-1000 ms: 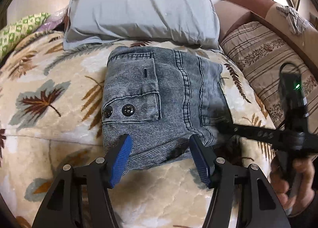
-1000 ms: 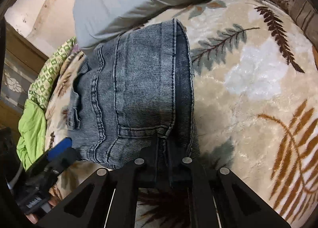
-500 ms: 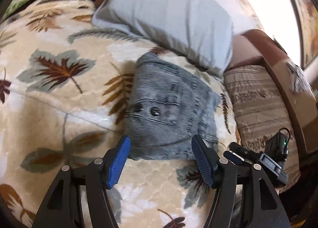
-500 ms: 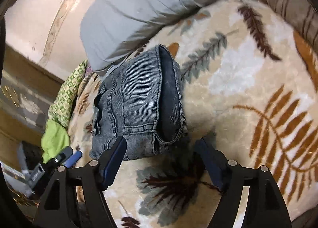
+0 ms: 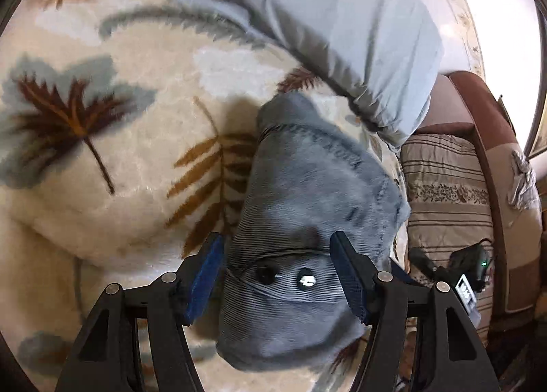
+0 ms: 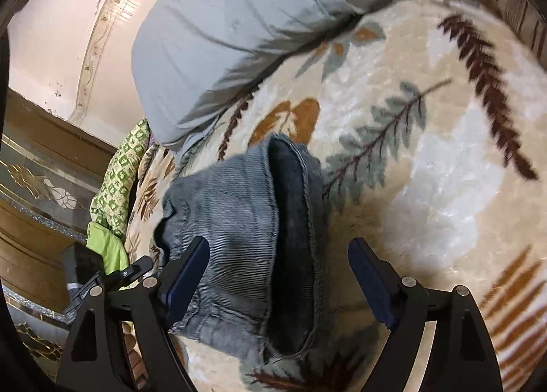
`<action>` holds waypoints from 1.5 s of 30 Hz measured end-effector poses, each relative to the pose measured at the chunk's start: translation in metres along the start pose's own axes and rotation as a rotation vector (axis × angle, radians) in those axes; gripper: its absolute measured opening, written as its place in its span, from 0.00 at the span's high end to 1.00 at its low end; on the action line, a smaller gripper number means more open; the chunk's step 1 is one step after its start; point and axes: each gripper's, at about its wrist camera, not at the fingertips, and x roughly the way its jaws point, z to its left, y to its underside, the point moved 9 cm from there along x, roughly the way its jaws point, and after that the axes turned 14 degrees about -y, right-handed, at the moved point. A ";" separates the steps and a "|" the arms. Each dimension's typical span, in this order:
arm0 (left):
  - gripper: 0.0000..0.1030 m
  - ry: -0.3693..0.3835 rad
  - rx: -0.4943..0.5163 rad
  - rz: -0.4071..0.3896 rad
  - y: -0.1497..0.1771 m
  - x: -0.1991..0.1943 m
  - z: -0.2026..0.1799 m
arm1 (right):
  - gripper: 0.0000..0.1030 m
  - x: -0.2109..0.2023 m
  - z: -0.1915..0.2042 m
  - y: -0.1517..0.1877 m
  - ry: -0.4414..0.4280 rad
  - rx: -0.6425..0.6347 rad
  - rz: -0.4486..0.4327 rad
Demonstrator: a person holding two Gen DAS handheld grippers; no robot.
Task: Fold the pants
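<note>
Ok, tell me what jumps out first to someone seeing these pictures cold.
The folded gray-blue jeans grab the eye first: a compact bundle on the cream leaf-print blanket, with two dark snap buttons near the left gripper, whose blue-padded fingers stand open on either side. Just beyond lies a big pale blue pillow. In the right wrist view the right gripper is open too, above the bundle's layered edge.

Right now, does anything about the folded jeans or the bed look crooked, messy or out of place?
Nothing stands out. The folded jeans lie in a compact bundle on the leaf-print blanket, below the gray pillow. Both the left gripper and the right gripper are open, holding nothing.
</note>
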 end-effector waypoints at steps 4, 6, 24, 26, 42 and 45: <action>0.39 0.089 -0.091 0.063 0.001 0.026 0.003 | 0.18 0.020 -0.015 0.013 -0.002 0.018 0.068; 0.38 0.080 -0.096 0.074 -0.002 0.038 0.003 | 0.21 0.028 -0.018 0.013 0.030 -0.005 0.084; 0.73 0.039 -0.068 0.016 0.102 -0.022 -0.004 | 0.82 -0.029 0.029 0.099 -0.030 -0.023 0.082; 0.73 0.017 -0.067 0.014 0.120 -0.031 -0.003 | 0.82 -0.043 0.035 0.129 -0.019 -0.023 0.100; 0.73 -0.087 0.086 -0.189 0.174 -0.161 -0.026 | 0.82 -0.100 0.103 0.157 -0.033 -0.149 0.035; 0.73 -0.105 0.104 -0.215 0.176 -0.164 -0.025 | 0.82 -0.094 0.106 0.149 -0.033 -0.168 0.026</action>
